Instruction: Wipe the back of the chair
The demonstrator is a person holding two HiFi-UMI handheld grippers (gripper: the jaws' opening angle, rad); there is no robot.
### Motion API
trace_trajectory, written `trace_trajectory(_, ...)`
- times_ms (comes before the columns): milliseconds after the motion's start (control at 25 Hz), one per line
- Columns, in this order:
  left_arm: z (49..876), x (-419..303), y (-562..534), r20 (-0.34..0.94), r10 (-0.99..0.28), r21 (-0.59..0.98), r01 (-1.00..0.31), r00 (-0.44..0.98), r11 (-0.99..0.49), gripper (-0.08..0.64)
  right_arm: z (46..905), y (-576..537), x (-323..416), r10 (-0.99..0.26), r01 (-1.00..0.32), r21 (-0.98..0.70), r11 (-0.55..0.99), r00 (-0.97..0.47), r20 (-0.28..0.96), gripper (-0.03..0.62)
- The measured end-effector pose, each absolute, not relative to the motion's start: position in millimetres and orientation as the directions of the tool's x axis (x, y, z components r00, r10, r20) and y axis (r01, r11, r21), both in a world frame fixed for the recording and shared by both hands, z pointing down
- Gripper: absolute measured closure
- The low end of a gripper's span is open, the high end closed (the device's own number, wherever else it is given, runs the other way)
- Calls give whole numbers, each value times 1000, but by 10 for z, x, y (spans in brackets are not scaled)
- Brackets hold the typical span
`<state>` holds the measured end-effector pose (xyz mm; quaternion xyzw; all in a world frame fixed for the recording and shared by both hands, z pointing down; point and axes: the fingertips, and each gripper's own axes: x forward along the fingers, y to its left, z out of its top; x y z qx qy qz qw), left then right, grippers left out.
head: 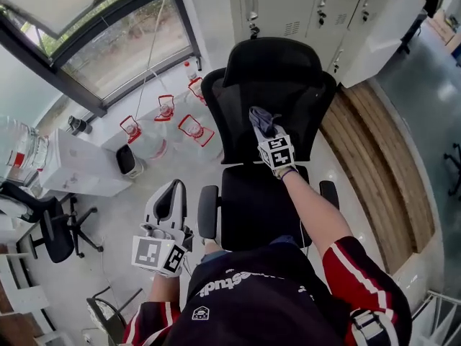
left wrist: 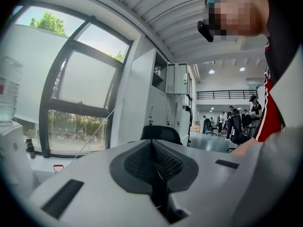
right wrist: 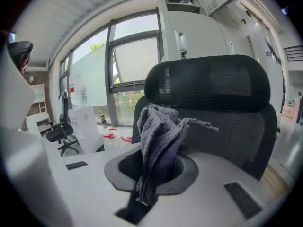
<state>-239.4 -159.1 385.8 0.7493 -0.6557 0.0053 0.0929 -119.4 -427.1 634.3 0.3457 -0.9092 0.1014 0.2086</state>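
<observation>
A black office chair stands in front of me, its mesh back (head: 277,96) and seat (head: 256,207) facing me in the head view. My right gripper (head: 265,130) is shut on a grey cloth (head: 261,119) and holds it against or just in front of the backrest's middle. In the right gripper view the cloth (right wrist: 158,138) sticks up from the closed jaws, with the headrest (right wrist: 213,84) right behind it. My left gripper (head: 173,187) hangs low to the left of the seat, shut with nothing in it. The left gripper view shows its jaws pressed together (left wrist: 152,148) and the chair's top (left wrist: 161,133) beyond.
Several clear water jugs with red handles (head: 164,128) stand on the floor left of the chair, beside a white box (head: 79,168). White lockers (head: 310,6) rise behind the chair. Another black chair (head: 54,229) sits at far left. A wooden strip (head: 374,164) runs on the right.
</observation>
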Motion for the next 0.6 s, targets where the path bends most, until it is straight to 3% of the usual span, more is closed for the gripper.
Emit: trace_trajectory(600, 4012, -3746, -1250, 195, -980, 135, -991, 43, -16, 535, 6764, -4075, -3115, -451, -583, -165, 795, -752, 481, 523)
